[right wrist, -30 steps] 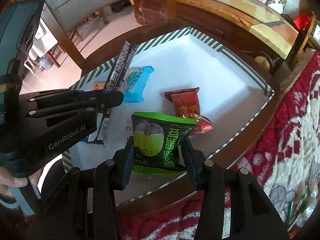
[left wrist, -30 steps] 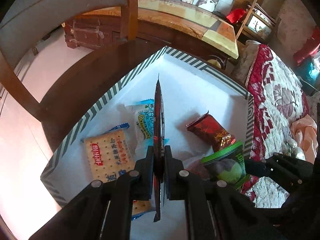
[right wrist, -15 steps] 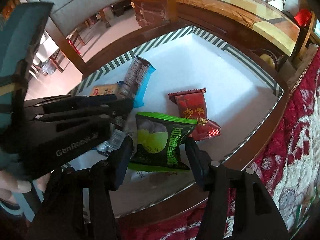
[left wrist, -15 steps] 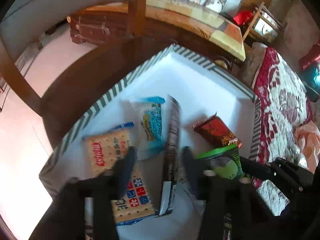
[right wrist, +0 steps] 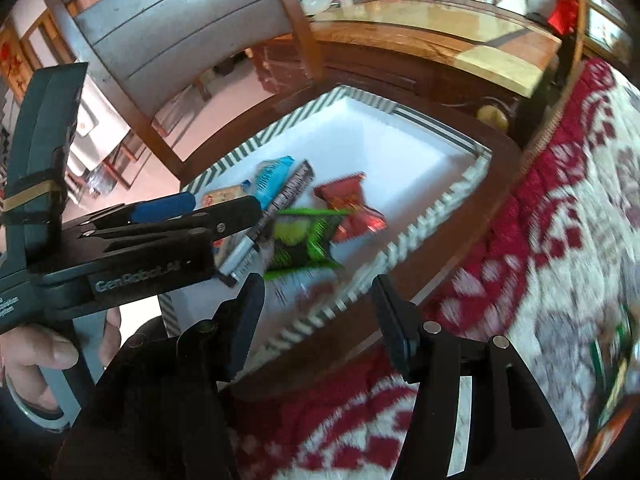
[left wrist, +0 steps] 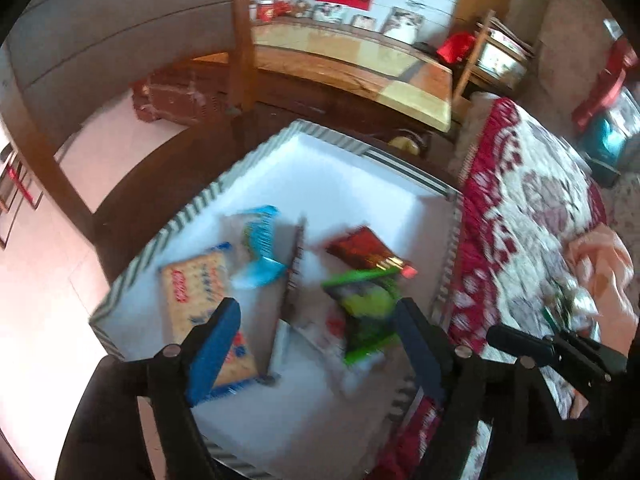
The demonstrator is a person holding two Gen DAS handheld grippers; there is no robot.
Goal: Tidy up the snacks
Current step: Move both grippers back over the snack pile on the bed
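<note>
We see the bed [left wrist: 532,216] with its red-and-white quilt at 3 o'clock of the box [left wrist: 344,192], a white, stripe-rimmed box that sits on a dark wooden seat [left wrist: 160,184].

Five snacks lie loose on the box floor, all in its near half; the far half is bare. Our judgement: the gathering step is well along, since every snack that we can see is in the box. More snacks may lie on the bed at 4 o'clock in the right wrist view, but blur hides them, so we cannot say how many are left.

Largest first. The cracker pack [left wrist: 200,300] lies flat at 9 o'clock of the group, long axis running 12 to 6. The green bag [left wrist: 368,312] lies at 4 o'clock, partly over the red bag [left wrist: 364,250], whose long axis runs 10 to 4. The blue packet [left wrist: 260,252] sits between the crackers and the dark bar [left wrist: 294,276]. The bar is thin, long axis about 12 to 6, tilted slightly toward 1, and it leans on the blue packet.

Left gripper [left wrist: 316,340]: jaws just opened wide, nothing between them; it hovers above the box. Right gripper [right wrist: 316,320]: jaws just opened, parted, empty, over the box rim.
</note>
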